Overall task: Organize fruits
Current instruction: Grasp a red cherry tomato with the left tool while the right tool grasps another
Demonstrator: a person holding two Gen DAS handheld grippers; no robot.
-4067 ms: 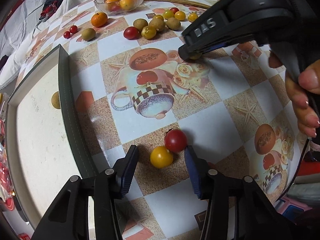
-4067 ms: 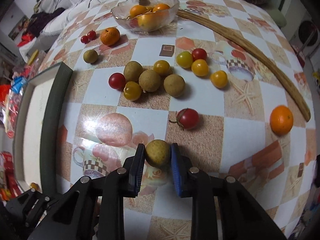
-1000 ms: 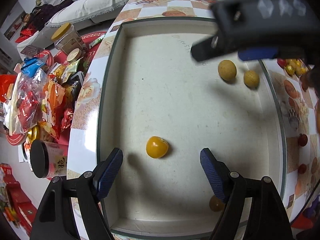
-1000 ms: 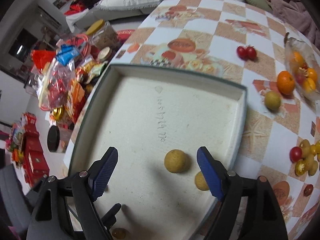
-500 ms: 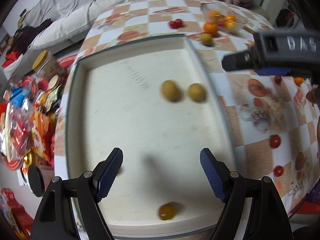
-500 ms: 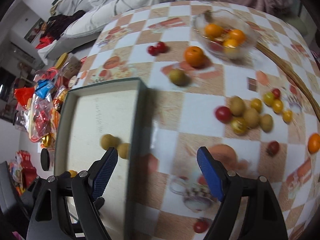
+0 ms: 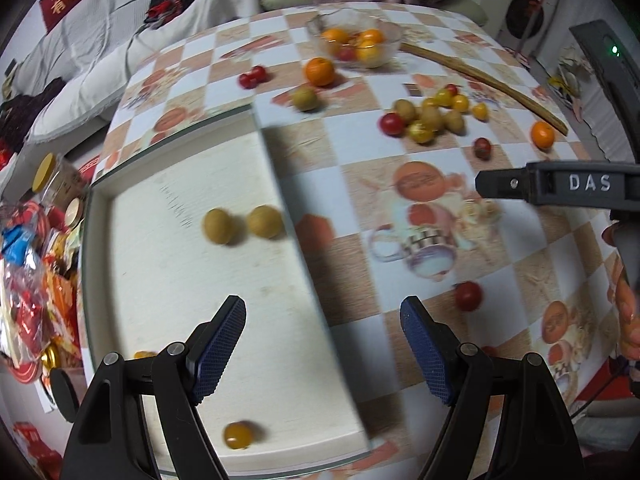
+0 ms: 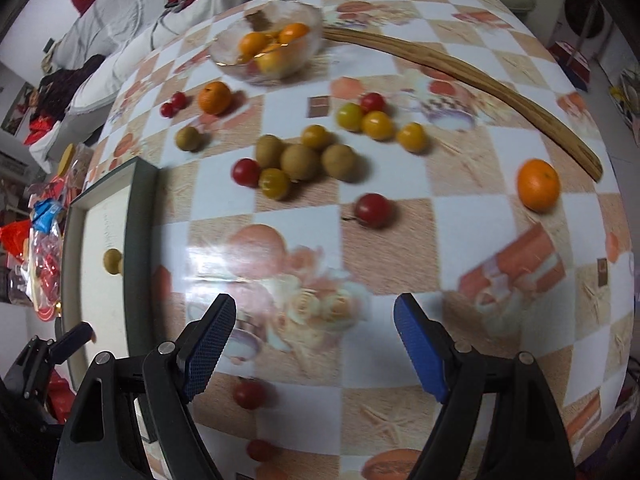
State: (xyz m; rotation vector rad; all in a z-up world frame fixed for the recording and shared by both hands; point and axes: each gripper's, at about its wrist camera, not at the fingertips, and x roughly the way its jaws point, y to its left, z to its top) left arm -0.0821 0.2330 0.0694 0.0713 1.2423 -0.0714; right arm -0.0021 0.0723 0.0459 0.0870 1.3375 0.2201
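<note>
My left gripper (image 7: 322, 340) is open and empty above the right rim of the white tray (image 7: 160, 280). The tray holds two brown round fruits (image 7: 218, 226) and a yellow tomato (image 7: 238, 435). My right gripper (image 8: 314, 340) is open and empty above the checkered table. A cluster of brown fruits and tomatoes (image 8: 300, 160) lies ahead of it, with a red tomato (image 8: 373, 210) closer and an orange (image 8: 538, 185) to the right. A red tomato (image 7: 468, 295) lies on the table right of the tray.
A glass bowl (image 8: 268, 46) with oranges stands at the back, a long wooden stick (image 8: 460, 76) beside it. Snack packets (image 7: 28, 280) and jars crowd the space left of the tray. Another orange (image 8: 215, 97) and two small red fruits (image 8: 173, 105) lie far left.
Both grippers have swung right, away from the tray toward the table with the loose fruit. Both stay open and empty.
</note>
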